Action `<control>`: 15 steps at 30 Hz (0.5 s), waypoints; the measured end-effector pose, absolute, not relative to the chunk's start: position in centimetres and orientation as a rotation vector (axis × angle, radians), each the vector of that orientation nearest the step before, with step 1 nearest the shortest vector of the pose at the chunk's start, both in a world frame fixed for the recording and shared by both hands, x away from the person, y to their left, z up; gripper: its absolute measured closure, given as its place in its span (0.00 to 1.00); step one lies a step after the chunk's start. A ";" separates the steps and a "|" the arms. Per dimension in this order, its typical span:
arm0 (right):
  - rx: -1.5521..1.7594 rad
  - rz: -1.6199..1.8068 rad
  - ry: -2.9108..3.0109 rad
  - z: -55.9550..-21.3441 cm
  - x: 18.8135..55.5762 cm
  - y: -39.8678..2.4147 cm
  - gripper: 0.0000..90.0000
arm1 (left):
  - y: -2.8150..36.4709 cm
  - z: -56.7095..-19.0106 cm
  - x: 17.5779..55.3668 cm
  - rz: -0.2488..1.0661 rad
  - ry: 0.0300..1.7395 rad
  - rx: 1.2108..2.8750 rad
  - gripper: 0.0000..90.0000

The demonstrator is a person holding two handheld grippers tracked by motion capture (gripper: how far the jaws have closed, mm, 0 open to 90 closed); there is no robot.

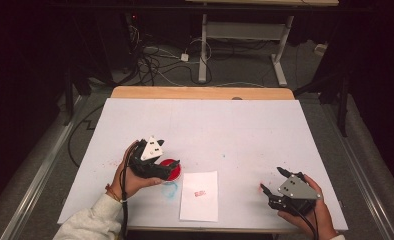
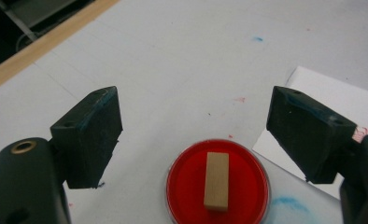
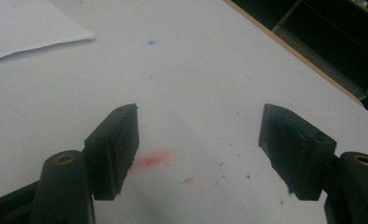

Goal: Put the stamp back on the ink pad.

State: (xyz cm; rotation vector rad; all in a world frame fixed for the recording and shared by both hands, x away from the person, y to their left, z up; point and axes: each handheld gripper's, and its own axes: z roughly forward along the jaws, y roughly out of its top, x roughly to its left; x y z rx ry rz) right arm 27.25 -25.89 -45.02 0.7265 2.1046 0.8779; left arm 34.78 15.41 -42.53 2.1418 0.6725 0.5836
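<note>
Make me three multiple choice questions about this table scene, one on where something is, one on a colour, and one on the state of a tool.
1. Where does the wooden block lie?
A. in the round ink pad
B. on the paper sheet
C. between the right tool's jaws

2. What colour is the round ink pad?
A. blue
B. red
C. green

3. How do the left tool jaws stand?
A. clamped on the block
B. shut on nothing
C. wide open above the block

Answers: 1 A, the block rests on the pad's red surface. 2 B, the dish is bright red. 3 C, both jaws stand apart and clear of the block.
</note>
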 end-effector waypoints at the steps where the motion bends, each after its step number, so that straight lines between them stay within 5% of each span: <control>1: 0.726 0.877 2.105 -45.0 27.2 -25.9 0.33 | 15.3 -42.5 34.7 0.592 0.662 2.134 0.17; 15: 0.727 0.889 2.098 -44.8 27.2 -25.9 0.33 | 14.8 -42.4 33.2 0.719 0.572 2.045 0.18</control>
